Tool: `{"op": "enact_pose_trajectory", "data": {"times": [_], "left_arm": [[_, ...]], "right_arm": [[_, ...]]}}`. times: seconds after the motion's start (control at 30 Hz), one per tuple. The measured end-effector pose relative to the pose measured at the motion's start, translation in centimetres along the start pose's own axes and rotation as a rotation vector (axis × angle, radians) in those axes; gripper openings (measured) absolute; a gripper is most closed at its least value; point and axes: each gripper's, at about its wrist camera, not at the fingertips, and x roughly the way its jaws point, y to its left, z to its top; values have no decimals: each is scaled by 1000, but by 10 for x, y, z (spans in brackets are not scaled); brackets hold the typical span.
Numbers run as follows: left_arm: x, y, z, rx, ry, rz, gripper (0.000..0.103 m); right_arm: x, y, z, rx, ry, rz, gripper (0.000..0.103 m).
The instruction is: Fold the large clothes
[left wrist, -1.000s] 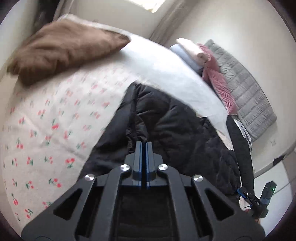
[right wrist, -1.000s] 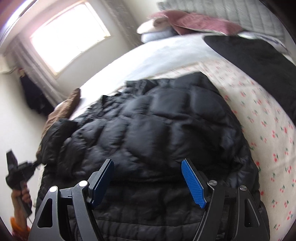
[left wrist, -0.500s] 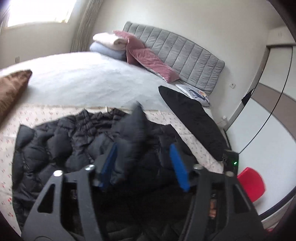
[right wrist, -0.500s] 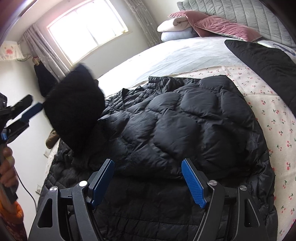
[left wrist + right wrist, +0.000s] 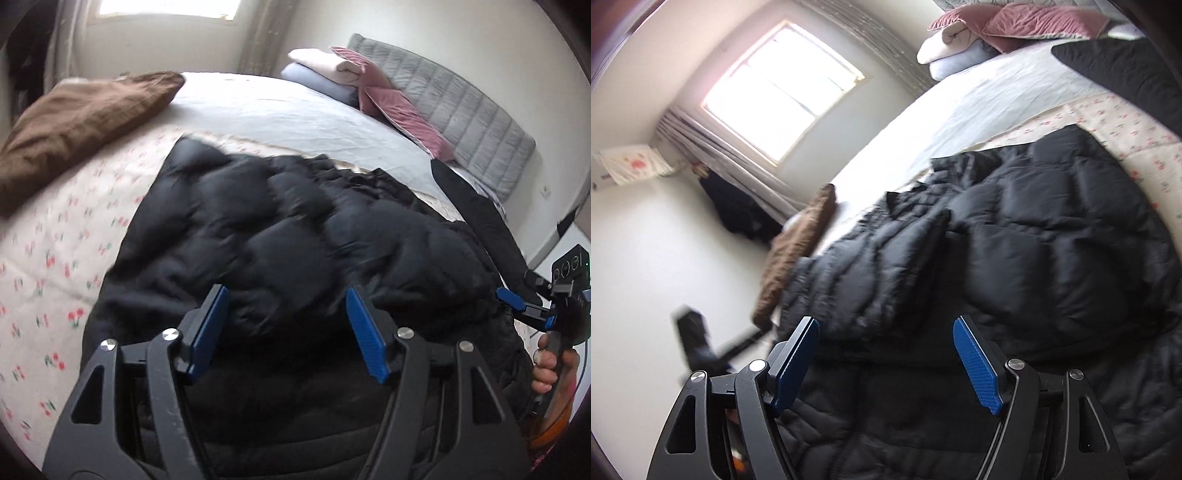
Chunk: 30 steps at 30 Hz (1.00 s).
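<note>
A black quilted puffer jacket [image 5: 295,236] lies spread on the bed, with both sleeves folded in across its body. It also shows in the right wrist view [image 5: 1015,258]. My left gripper [image 5: 288,325] is open and empty, just above the jacket's near part. My right gripper [image 5: 886,354] is open and empty above the jacket's near edge. The right gripper also shows at the right edge of the left wrist view [image 5: 524,306], and the left one, blurred, at the lower left of the right wrist view [image 5: 698,343].
The bed has a cherry-print sheet [image 5: 55,236] and a white cover [image 5: 280,114]. A brown pillow [image 5: 81,114] lies at the far left. Folded bedding and pink pillows [image 5: 354,74] sit by the grey headboard [image 5: 461,110]. Another black garment [image 5: 476,210] lies to the right.
My left gripper opened and let go of the jacket sleeve, which now lies folded over the jacket's body. Both grippers have shifted their view; the right one stayed open.
</note>
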Motion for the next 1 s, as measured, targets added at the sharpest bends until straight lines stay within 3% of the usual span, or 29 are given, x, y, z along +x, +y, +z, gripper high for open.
{"op": "enact_pose_trajectory", "data": {"times": [0.07,0.13,0.2,0.3,0.37,0.47,0.53,0.6,0.7,0.8,0.9,0.93,0.97,1.0], "left_arm": [[8,13,3,-23,68,-25,67],[-1,23,5,-66,9,-48,67],[-3,31,6,-113,4,-84,67],[-7,38,2,-135,-27,-113,67],[-9,45,-2,-158,-41,-133,67],[-1,54,-6,-213,-29,-148,67],[6,58,-9,-230,-9,-146,67],[13,57,-10,-225,20,-134,67],[15,49,-11,-185,27,-94,67],[11,45,-10,-187,25,-77,72],[6,40,-4,-197,41,-70,82],[4,37,-1,-190,47,-59,84],[1,32,2,-169,54,-34,84],[-1,31,5,-160,57,-17,84]], "right_arm": [[8,-1,-1,24,-4,37,76],[23,-4,-2,41,7,56,76],[36,-7,-5,43,13,37,73],[55,-14,-9,56,16,2,50],[57,-12,-11,44,8,11,9],[42,7,-9,-65,-69,-28,8],[37,13,-7,-119,-86,-115,7],[46,8,-9,-128,-50,-199,7],[58,-1,-14,-105,6,-236,8],[54,7,-13,-127,8,-251,15],[42,16,-13,-126,-6,-259,42],[35,19,-14,-119,-21,-258,56],[27,21,-16,-118,-33,-256,65],[19,25,-18,-121,-42,-254,66]]}}
